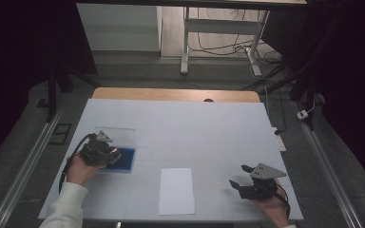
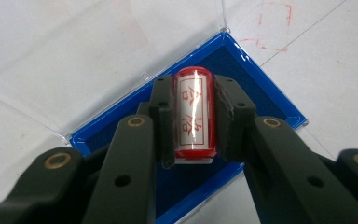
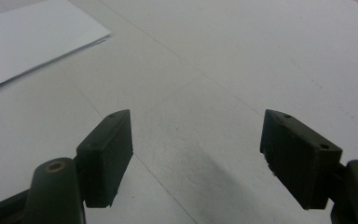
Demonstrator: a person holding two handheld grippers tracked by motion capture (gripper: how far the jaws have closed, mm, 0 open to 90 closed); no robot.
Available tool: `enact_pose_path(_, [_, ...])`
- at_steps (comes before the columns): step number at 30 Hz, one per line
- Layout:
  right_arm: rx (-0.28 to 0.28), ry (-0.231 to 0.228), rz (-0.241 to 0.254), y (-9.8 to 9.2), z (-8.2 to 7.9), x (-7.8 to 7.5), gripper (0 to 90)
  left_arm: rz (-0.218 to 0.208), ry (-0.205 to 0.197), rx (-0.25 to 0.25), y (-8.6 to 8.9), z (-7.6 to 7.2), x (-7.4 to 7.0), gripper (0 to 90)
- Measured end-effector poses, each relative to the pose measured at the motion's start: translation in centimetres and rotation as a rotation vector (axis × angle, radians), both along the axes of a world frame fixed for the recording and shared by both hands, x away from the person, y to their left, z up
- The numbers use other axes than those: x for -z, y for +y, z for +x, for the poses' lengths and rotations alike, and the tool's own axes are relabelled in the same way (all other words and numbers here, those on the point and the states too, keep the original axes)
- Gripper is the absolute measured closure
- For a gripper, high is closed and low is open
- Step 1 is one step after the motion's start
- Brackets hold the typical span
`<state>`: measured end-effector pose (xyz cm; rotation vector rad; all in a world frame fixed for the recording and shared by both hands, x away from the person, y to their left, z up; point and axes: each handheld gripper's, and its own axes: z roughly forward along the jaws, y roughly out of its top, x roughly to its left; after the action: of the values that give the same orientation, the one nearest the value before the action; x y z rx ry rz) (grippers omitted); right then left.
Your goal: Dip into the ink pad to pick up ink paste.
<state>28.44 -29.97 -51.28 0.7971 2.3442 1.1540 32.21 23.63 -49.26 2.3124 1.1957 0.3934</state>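
A red stamp [image 2: 194, 114] is clenched by the left tongs [image 2: 193, 121] over the blue ink pad [image 2: 256, 93]. The right tongs [image 3: 196, 158] are held released above the worktop [image 3: 242, 56].

My left gripper [image 2: 193, 116] covers both flanks of the red stamp [image 2: 194, 114], and its underside faces away from me. My jaws hide much of the blue ink pad [image 2: 256, 84]. The clear lid [image 2: 98, 51] runs past the picture's top edge. Beside my right gripper [image 3: 196, 154], the white sheet [image 3: 23, 42] is cropped at left.

Dim room, dark edges, table [image 1: 180, 128] evenly lit, glare streak on red stamp [image 2: 193, 114], soft shadows
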Motion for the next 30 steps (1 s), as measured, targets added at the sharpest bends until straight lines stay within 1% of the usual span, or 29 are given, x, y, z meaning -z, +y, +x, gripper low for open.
enact_pose_path(6, [0.005,0.0,0.001,0.0,0.0,0.0,24.7,-0.011,0.002,-0.002,0.1,0.0,0.0,70.7])
enact_pose_path(8, [0.004,0.001,0.0,0.0,0.0,0.0,24.7,-0.021,0.002,-0.003,0.3,0.0,0.0,70.6])
enact_pose_path(10, [0.002,0.0,0.0,0.0,0.0,0.0,24.6,-0.043,0.007,-0.006,0.5,0.1,0.0,70.5])
enact_pose_path(12, [0.004,-0.003,0.001,-0.1,0.0,0.0,24.7,-0.069,-0.005,-0.004,0.9,0.0,-0.2,70.2])
enact_pose_path(14, [0.003,-0.004,0.007,-0.1,0.0,0.0,24.7,-0.087,0.002,-0.01,1.1,0.0,-0.2,70.1])
enact_pose_path(15, [0.004,-0.002,0.002,-0.1,0.0,-0.1,24.7,-0.094,0.002,-0.013,1.2,0.1,-0.3,70.0])
enact_pose_path(17, [0.005,-0.003,0.001,-0.1,0.0,-0.1,24.7,-0.094,-0.018,-0.024,1.4,0.0,-0.5,70.1])
enact_pose_path(20, [0.005,0.0,0.004,-0.2,0.0,-0.1,24.7,-0.144,-0.038,-0.024,1.7,-0.3,-1.0,70.1])
enact_pose_path(24, [0.011,-0.004,0.0,-0.2,0.0,-0.1,24.7,-0.176,-0.064,-0.024,2.0,-0.7,-1.9,70.0])
enact_pose_path(27, [0.008,-0.003,0.004,-0.2,-0.1,-0.1,24.7,-0.178,-0.094,-0.014,2.0,-1.0,-2.3,70.0])
enact_pose_path(30, [0.011,-0.003,0.001,-0.2,-0.1,-0.1,24.7,-0.194,-0.131,-0.021,2.0,-1.3,-2.8,69.8])
